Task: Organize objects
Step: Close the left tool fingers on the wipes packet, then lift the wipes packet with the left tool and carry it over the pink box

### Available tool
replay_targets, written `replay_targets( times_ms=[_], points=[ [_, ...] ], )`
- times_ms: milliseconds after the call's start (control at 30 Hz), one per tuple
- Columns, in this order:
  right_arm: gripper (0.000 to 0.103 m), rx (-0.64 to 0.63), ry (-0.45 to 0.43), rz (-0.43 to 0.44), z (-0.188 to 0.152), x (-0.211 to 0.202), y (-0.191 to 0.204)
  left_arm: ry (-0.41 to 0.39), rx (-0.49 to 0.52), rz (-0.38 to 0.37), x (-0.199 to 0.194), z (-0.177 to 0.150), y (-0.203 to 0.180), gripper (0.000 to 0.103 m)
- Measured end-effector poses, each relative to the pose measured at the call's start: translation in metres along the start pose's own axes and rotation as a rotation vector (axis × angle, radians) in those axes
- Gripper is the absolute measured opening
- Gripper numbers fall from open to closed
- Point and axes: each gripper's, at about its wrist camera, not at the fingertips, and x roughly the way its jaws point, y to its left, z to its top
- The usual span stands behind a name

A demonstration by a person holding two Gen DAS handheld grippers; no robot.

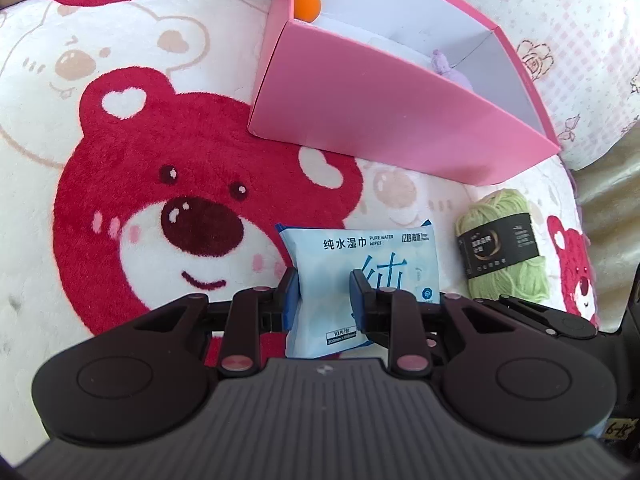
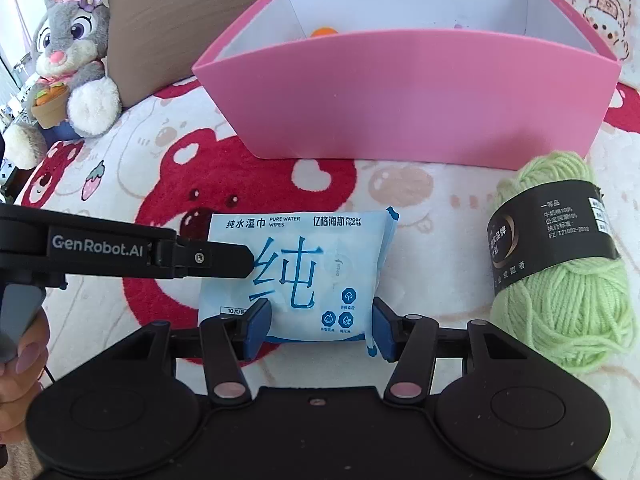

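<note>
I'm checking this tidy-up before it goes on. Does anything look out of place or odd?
Both grippers are on one item: the left gripper and right gripper each straddle the same wet wipes pack, which is odd. The green yarn skein lies outside the pink box. Nothing looks spilled or damaged.

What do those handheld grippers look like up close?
Both are matte black, with two round discs on a ribbed base, hinged link bars with pinkish pins, and blue finger pads. The left gripper reads "GenRobot.AI" in white, with a grey handle.
</note>
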Motion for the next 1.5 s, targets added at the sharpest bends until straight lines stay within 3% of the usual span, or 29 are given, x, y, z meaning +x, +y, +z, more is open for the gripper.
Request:
replay_targets(
  times_ms=[533, 733, 933, 1500],
  points=[
    [0.070, -0.025, -0.046, -0.014, -0.009, -0.051, 0.012, -0.023, 0.052, -0.087, -0.043, -0.013, -0.021, 0.025],
    [0.080, -0.044, -0.067, -0.018, -0.009, -0.074, 0.021, -0.037, 0.095, -0.124, -0.066, -0.016, -0.033, 0.025],
    [0.084, -0.059, -0.073, -0.031, -0.009, -0.097, 0.030, -0.044, 0.127, -0.146, -0.088, -0.019, -0.043, 0.025],
    [0.089, -0.185, -0.164, -0.065, 0.024, -0.168, 0.072, -0.106, 0.212, -0.146, -0.159, 0.005, -0.070, 0.027]
  ],
)
